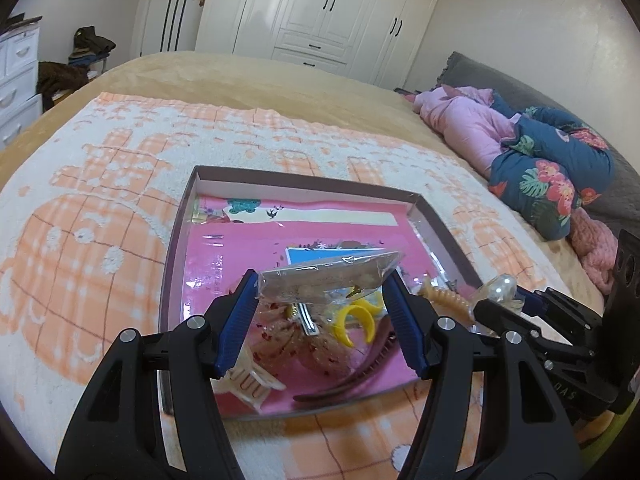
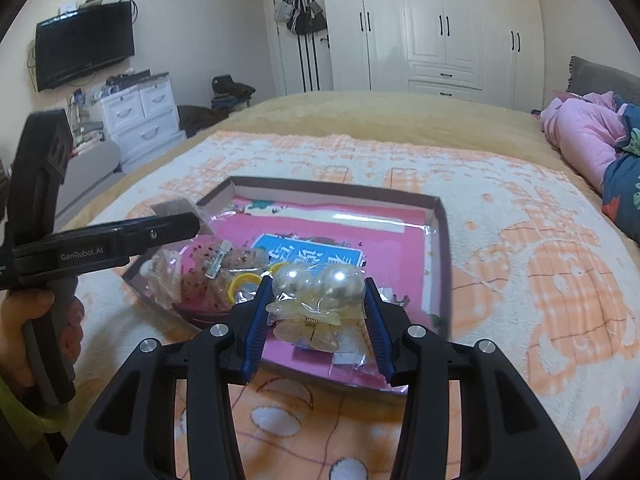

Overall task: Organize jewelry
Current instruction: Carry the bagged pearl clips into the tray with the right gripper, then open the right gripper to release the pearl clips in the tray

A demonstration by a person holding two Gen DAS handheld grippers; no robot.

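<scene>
Above the shallow box, the left gripper pinches a wrapped packet, the right gripper a bagged pearl clip; only the right view shows a hand.

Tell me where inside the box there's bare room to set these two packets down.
The far half of the box is free: bare pink lining between the back wall and the blue card. The near left corner is crowded with the yellow clip, white claw clip and brown headband.
</scene>
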